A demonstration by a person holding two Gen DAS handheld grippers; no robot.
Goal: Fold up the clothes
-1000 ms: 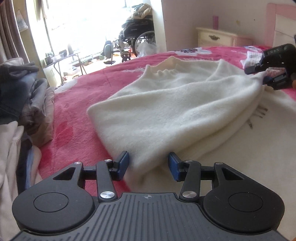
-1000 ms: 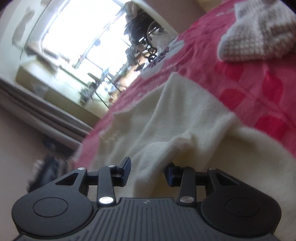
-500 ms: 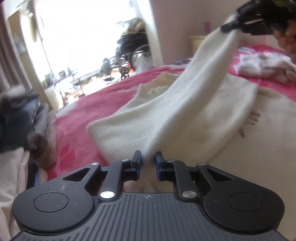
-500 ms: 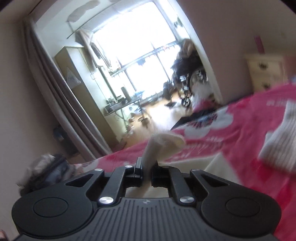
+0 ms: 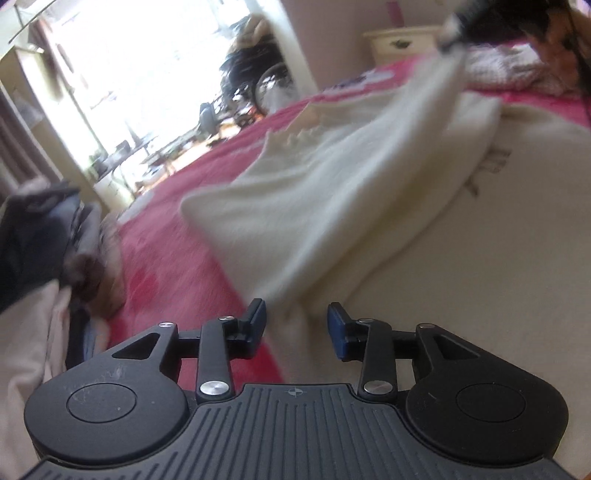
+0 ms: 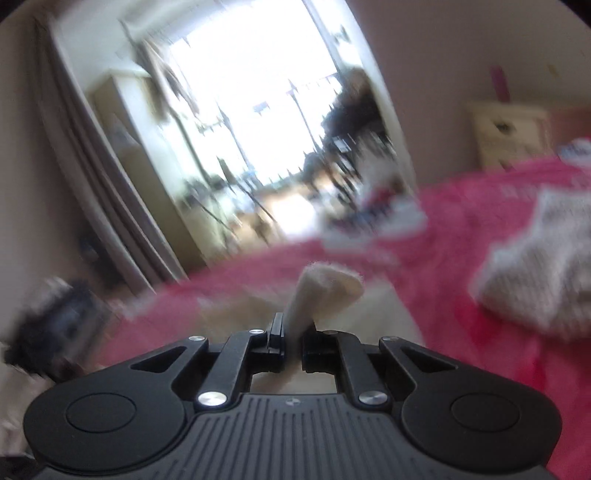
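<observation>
A cream knit sweater (image 5: 332,192) lies on the red bedspread (image 5: 177,236), neck towards the window. My left gripper (image 5: 297,325) stands open at the sweater's near corner, and the cloth's edge reaches just between its blue fingertips. My right gripper (image 6: 293,338) is shut on a fold of the sweater (image 6: 325,291), which sticks up beyond the jaws. In the left wrist view the right gripper (image 5: 458,18) sits high at the far right, with a strip of the sweater stretched up to it. Both views are blurred.
A pile of dark and pale clothes (image 5: 37,236) lies at the left. A grey-white knit garment (image 6: 535,280) rests on the bed to the right. A cream sheet (image 5: 480,277) lies under the sweater. A nightstand (image 5: 402,40) and a wheelchair (image 5: 258,74) stand beyond the bed.
My left gripper, shut on the sweater's near corner half a second ago, has opened. The right gripper closed on the sweater a second ago, lifted it, and still holds it.
</observation>
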